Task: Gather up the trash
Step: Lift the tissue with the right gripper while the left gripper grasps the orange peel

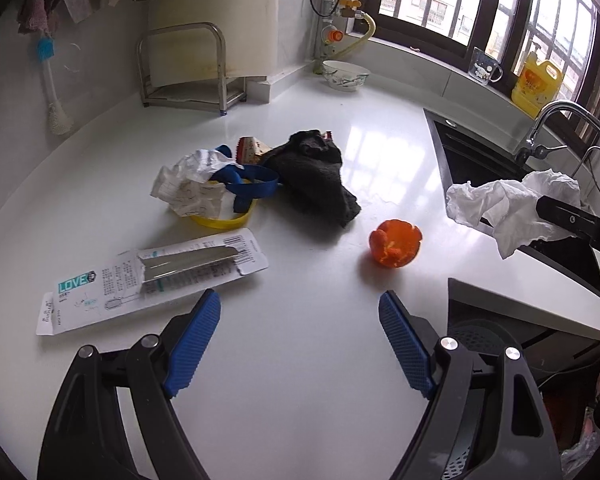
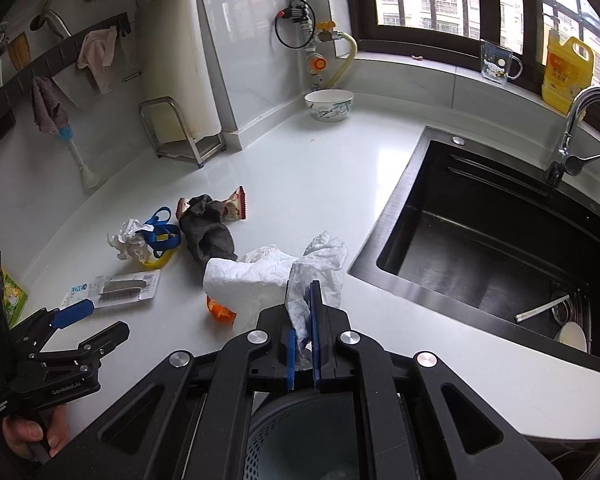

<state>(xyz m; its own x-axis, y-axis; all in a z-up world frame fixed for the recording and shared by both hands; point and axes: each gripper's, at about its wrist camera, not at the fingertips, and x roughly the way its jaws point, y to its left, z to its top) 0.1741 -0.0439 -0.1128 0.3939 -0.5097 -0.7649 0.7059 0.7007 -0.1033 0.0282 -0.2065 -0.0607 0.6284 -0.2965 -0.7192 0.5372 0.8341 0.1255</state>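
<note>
My right gripper (image 2: 304, 336) is shut on a crumpled white tissue (image 2: 260, 276) and holds it above the counter's front edge, over a dark bin (image 2: 308, 440). The tissue (image 1: 508, 208) also shows at the right of the left wrist view. My left gripper (image 1: 300, 336) is open and empty, low over the white counter (image 1: 300, 360). Ahead of it lie an orange peel (image 1: 396, 248), a torn toothbrush package (image 1: 152, 280), a black cloth (image 1: 316, 172), a crumpled paper (image 1: 192, 184) on a yellow ring with a blue strap (image 1: 256, 184), and a snack wrapper (image 1: 252, 148).
A black sink (image 2: 480, 248) with a faucet (image 2: 576, 132) is at the right. A bowl (image 2: 329, 105) and a metal rack (image 2: 180, 136) stand at the back wall. A yellow bottle (image 2: 566, 74) and a cup (image 2: 498, 62) sit on the window sill.
</note>
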